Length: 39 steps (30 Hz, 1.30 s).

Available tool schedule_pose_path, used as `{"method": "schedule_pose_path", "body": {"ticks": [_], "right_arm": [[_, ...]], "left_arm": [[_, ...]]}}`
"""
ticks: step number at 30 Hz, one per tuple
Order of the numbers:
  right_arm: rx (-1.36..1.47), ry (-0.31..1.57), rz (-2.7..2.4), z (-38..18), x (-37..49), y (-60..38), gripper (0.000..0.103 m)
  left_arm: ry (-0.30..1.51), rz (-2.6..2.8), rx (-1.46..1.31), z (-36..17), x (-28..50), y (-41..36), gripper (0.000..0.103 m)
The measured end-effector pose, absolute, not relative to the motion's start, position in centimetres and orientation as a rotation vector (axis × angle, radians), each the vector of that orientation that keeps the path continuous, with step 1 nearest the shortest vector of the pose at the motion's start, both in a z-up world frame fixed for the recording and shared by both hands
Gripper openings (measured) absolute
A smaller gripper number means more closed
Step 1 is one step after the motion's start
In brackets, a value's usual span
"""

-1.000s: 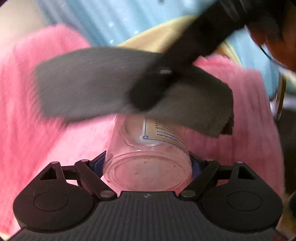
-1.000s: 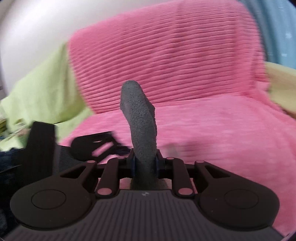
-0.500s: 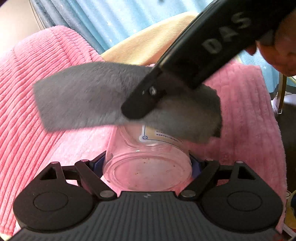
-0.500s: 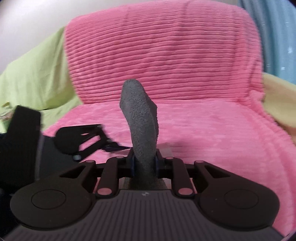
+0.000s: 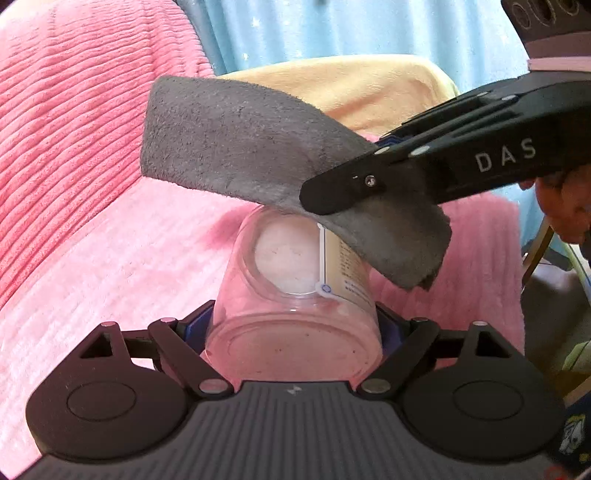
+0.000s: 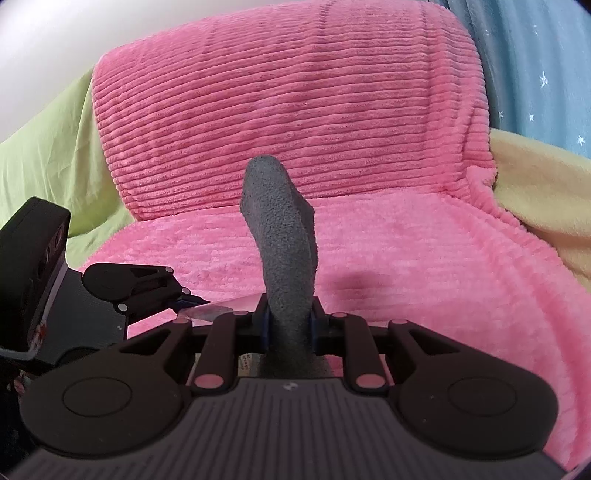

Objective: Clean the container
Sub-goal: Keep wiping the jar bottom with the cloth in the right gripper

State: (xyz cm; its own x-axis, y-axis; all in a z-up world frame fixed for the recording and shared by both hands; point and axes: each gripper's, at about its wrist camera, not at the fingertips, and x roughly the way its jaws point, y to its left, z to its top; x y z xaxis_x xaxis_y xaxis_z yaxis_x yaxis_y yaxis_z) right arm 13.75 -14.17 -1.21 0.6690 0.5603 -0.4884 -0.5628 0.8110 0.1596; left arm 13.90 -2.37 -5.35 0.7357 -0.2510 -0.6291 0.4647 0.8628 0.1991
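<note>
**jar in one gripper, cloth in the other**

left gripper (image 5: pixel 293 325) has its fingers clamped on the sides of a clear plastic jar with a white label (image 5: pixel 291 295), held out over the fuzzy pink ribbed blanket (image 5: pixel 92 258). right gripper (image 6: pixel 288 325) is pinched narrow around a grey fleecy cleaning cloth (image 6: pixel 282 236), which sticks up between the fingers. in the left view that cloth drapes over the jar's far end, seemingly touching the rim. yellow blanket (image 5: pixel 351 88) and blue starry curtain (image 5: pixel 332 29) sit behind.
</note>
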Motion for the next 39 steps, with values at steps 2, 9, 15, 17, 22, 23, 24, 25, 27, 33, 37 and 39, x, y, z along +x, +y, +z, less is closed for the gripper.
{"method": "schedule_pose_path", "body": {"ticks": [2, 9, 15, 17, 22, 23, 24, 25, 27, 33, 37, 39], "right_arm": [[0.004, 0.559, 0.637, -1.1, 13.4, -14.2, 0.017], [0.045, 0.542, 0.857, -0.9, 12.0, -13.1, 0.017], [-0.008, 0.523, 0.858, -1.3, 12.2, -12.3, 0.016], [-0.015, 0.512, 0.817, -1.4, 12.4, -12.5, 0.016], [-0.067, 0.471, 0.668, -1.4, 12.9, -12.8, 0.016], [-0.077, 0.467, 0.635, -1.4, 13.0, -13.0, 0.016], [-0.079, 0.466, 0.608, -1.5, 13.2, -13.2, 0.016], [-0.066, 0.471, 0.601, -1.5, 13.4, -13.4, 0.016], [-0.033, 0.481, 0.607, -1.5, 13.7, -13.8, 0.016], [0.016, 0.510, 0.620, -1.6, 13.9, -14.4, 0.017], [0.046, 0.520, 0.630, -1.3, 13.3, -14.8, 0.017], [0.035, 0.522, 0.655, -1.2, 12.9, -14.4, 0.017]], "left_arm": [[0.579, -0.371, 0.493, -6.0, 12.1, -3.5, 0.085], [0.489, -0.334, 0.704, -7.5, 10.0, -5.3, 0.085], [0.511, -0.341, 0.651, -7.5, 9.6, -4.6, 0.085], [0.513, -0.340, 0.650, -7.5, 9.5, -4.7, 0.085], [0.514, -0.341, 0.643, -7.5, 9.5, -4.7, 0.085], [0.512, -0.340, 0.646, -7.5, 9.5, -4.6, 0.085], [0.510, -0.340, 0.647, -7.5, 9.6, -4.6, 0.085], [0.508, -0.341, 0.648, -7.4, 10.0, -4.5, 0.085], [0.506, -0.343, 0.645, -7.3, 10.2, -4.5, 0.085], [0.659, -0.408, 0.327, -5.9, 13.6, -1.7, 0.086], [0.610, -0.378, 0.459, -6.6, 12.2, -3.0, 0.085], [0.592, -0.376, 0.489, -6.7, 11.8, -3.3, 0.085]]}}
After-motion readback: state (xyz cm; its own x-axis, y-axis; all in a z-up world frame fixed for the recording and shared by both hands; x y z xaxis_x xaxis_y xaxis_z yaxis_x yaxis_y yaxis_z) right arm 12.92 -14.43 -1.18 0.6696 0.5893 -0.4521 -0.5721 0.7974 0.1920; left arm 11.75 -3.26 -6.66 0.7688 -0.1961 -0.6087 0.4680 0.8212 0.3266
